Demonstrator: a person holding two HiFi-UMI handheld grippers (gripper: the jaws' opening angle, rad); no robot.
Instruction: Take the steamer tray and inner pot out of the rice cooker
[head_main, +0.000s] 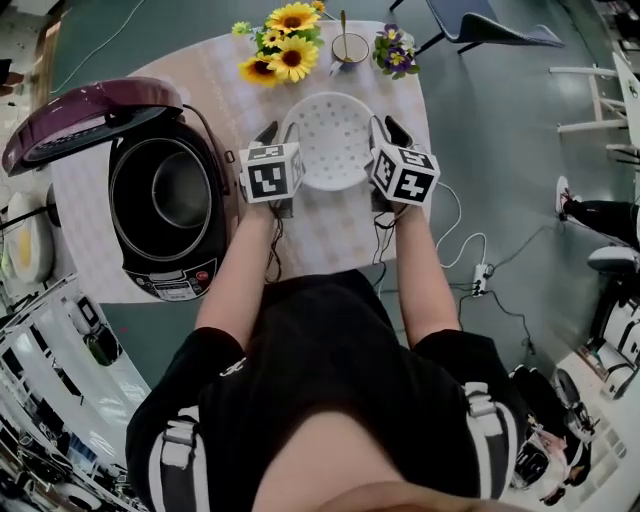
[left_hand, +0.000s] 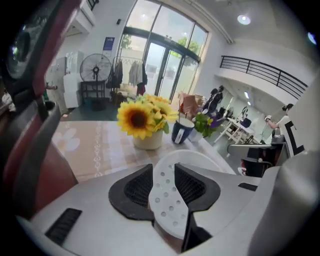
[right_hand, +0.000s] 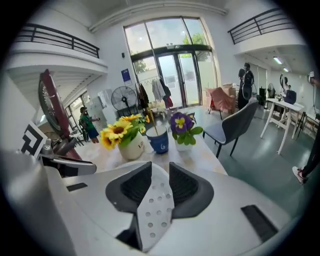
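The white perforated steamer tray (head_main: 330, 140) rests on the table (head_main: 330, 235), to the right of the rice cooker (head_main: 165, 215). My left gripper (head_main: 274, 136) is at the tray's left rim and my right gripper (head_main: 388, 131) at its right rim. In the left gripper view the jaws (left_hand: 165, 185) stand apart with the tray's holed edge (left_hand: 169, 202) showing between the pads, not pinched. The right gripper (right_hand: 159, 186) looks the same, with the tray's edge (right_hand: 154, 212) in its gap. The cooker's maroon lid (head_main: 90, 120) is up and the dark inner pot (head_main: 178, 190) sits inside.
A vase of sunflowers (head_main: 285, 45), a blue cup (head_main: 350, 46) and a small pot of purple flowers (head_main: 395, 50) stand at the table's far edge, just behind the tray. Cables and a power strip (head_main: 480, 275) lie on the floor to the right.
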